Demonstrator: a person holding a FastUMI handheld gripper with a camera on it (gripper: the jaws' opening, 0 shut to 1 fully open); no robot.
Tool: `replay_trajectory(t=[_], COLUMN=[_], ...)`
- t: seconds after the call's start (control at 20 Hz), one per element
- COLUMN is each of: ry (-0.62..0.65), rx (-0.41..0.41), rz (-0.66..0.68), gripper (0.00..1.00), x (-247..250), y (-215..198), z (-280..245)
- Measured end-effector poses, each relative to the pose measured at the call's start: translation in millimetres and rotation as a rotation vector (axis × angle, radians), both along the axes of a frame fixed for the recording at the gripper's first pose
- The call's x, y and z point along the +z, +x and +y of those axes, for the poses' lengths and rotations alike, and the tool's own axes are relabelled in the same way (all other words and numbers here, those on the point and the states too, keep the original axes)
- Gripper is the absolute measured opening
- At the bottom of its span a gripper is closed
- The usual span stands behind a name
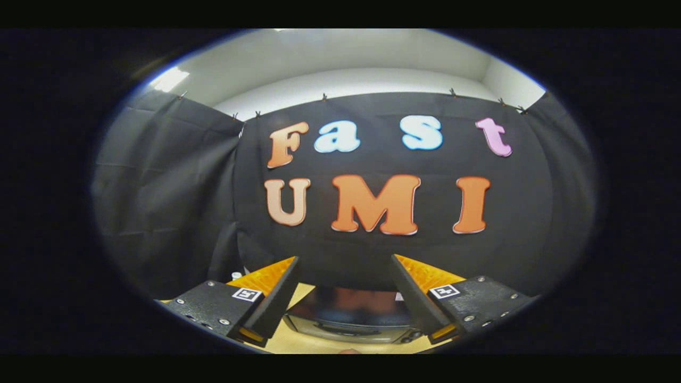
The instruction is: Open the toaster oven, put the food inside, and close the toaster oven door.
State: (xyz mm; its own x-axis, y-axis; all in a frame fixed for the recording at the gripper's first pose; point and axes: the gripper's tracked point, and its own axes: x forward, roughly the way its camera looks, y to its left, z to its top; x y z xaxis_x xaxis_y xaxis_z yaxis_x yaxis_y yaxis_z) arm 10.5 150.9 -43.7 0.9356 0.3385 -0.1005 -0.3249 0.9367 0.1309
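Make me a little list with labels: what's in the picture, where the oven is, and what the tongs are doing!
tongs: open, holding nothing
oven: low between the two fingers, just ahead of them, on the table
oven door: looks shut, glass front dark
food: cannot tell
behind: black cloth wall, pale ceiling above
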Motion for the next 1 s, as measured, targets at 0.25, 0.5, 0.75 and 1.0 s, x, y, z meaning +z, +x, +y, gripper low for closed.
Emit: replay_trajectory(t=[0.25, 0.5, 0.75, 1.0], ry=[0.057, 0.056, 0.036, 0.030], rx=[-0.024, -0.028, -0.039, -0.060], rz=[-0.092, -0.129, -0.139, -0.152], gripper=[0.99, 0.99, 0.99, 0.99], x=[47.1, 60.3, 59.8, 66.1], y=[2.2, -2.5, -4.0, -12.4], z=[-10.5, -13.0, -18.7, -27.2])
